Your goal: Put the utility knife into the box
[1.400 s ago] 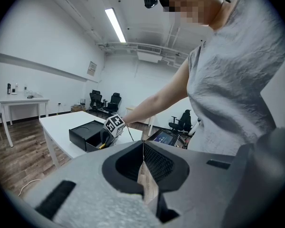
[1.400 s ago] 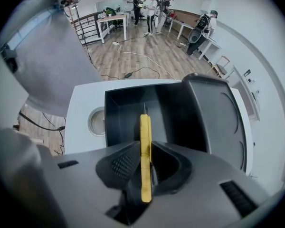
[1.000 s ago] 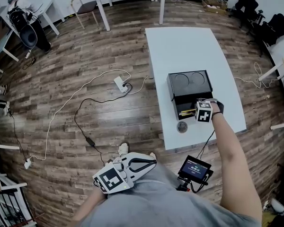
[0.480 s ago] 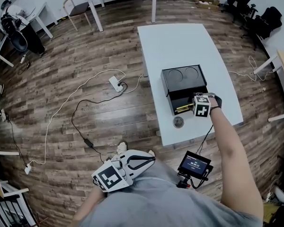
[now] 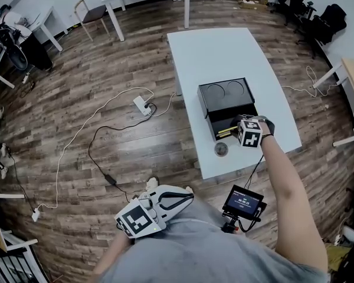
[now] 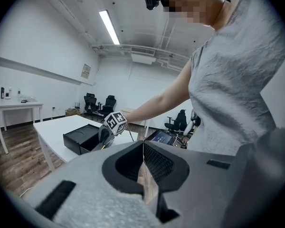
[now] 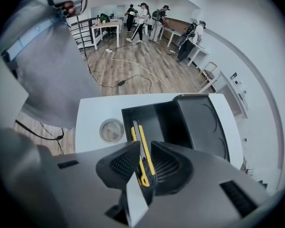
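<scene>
A black box point(image 5: 226, 99) stands open on the white table point(image 5: 218, 49), its lid lying flat behind the open compartment point(image 7: 157, 118). My right gripper point(image 5: 239, 131) hangs over that compartment, shut on the yellow and black utility knife point(image 7: 137, 133). The knife's front end point(image 5: 225, 132) reaches out over the box's hollow. In the right gripper view the jaws point(image 7: 145, 144) press on the knife's handle from both sides. My left gripper point(image 5: 187, 200) stays low by my body, off the table. It is shut point(image 6: 143, 161) with nothing in it.
A small round disc point(image 5: 221, 150) lies on the table just in front of the box, near the edge. A small screen point(image 5: 242, 203) hangs at my waist. Cables and a power strip point(image 5: 141, 104) lie on the wooden floor to the left. Other tables and chairs stand further off.
My head view has shifted a little. The right gripper with the knife has stayed over the box's open compartment. The left gripper has not moved.
</scene>
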